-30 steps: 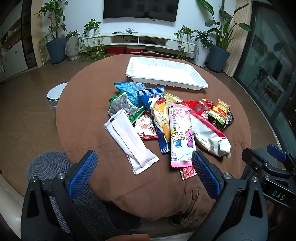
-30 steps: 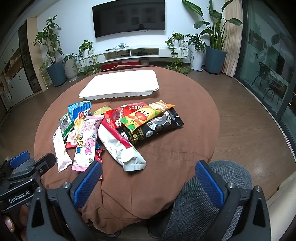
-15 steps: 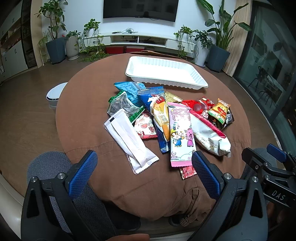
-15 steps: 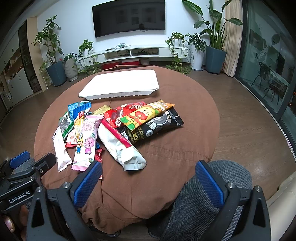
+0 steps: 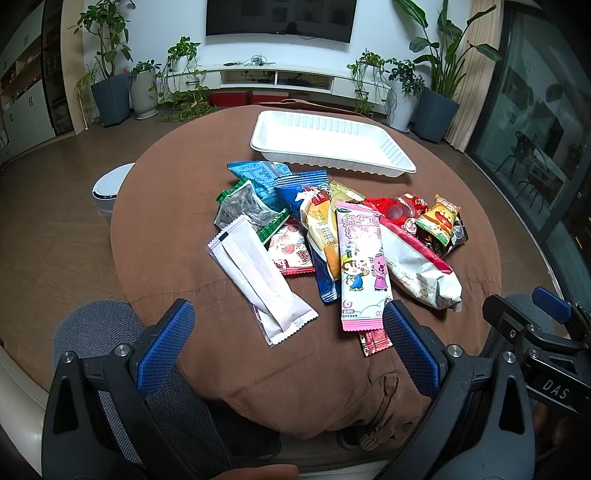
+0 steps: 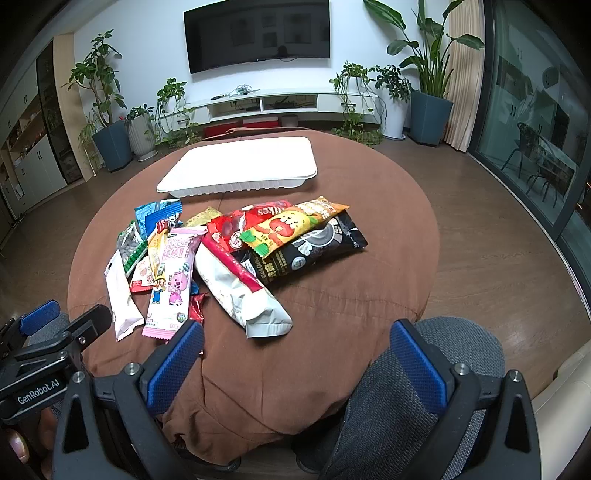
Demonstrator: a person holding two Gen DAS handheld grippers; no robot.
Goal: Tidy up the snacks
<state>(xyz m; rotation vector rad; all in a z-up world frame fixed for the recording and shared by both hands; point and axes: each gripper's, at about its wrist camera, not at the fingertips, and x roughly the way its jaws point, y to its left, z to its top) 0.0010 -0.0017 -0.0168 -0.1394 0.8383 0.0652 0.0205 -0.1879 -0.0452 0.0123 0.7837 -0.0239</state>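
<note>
- Left gripper (image 5: 286,345) low over near edge of round table (image 5: 170,206), blue-padded jaws spread wide, nothing between them
- Right gripper (image 6: 295,363) level with it, off near-right edge, jaws likewise wide apart and holding nothing; grey chair back (image 6: 458,354) beneath right finger
- Each gripper visible at the margin of the other's view, well apart
- Brown cloth over table, bunched and hanging at near edge
- Heap of snack packets (image 5: 332,236) at middle of table, overlapping, flat on cloth
- White plain packet (image 5: 258,280) at left of heap, nearest left gripper
- Pink cartoon packet (image 5: 362,266) near middle, lower end just beside left gripper's right finger in left wrist view
- White-and-red bag (image 5: 421,269) to right of it
- Orange packet (image 6: 291,227) on top of black packet (image 6: 314,247) at right end of heap
- Blue packets (image 5: 262,177) and green-edged packet (image 5: 245,212) at far-left side of heap
- White tray (image 5: 399,162) toward far edge, just beyond heap, not touching it
- Wood floor, potted plants (image 6: 107,110), wall TV (image 6: 258,33) over low white console, glass doors at right
</note>
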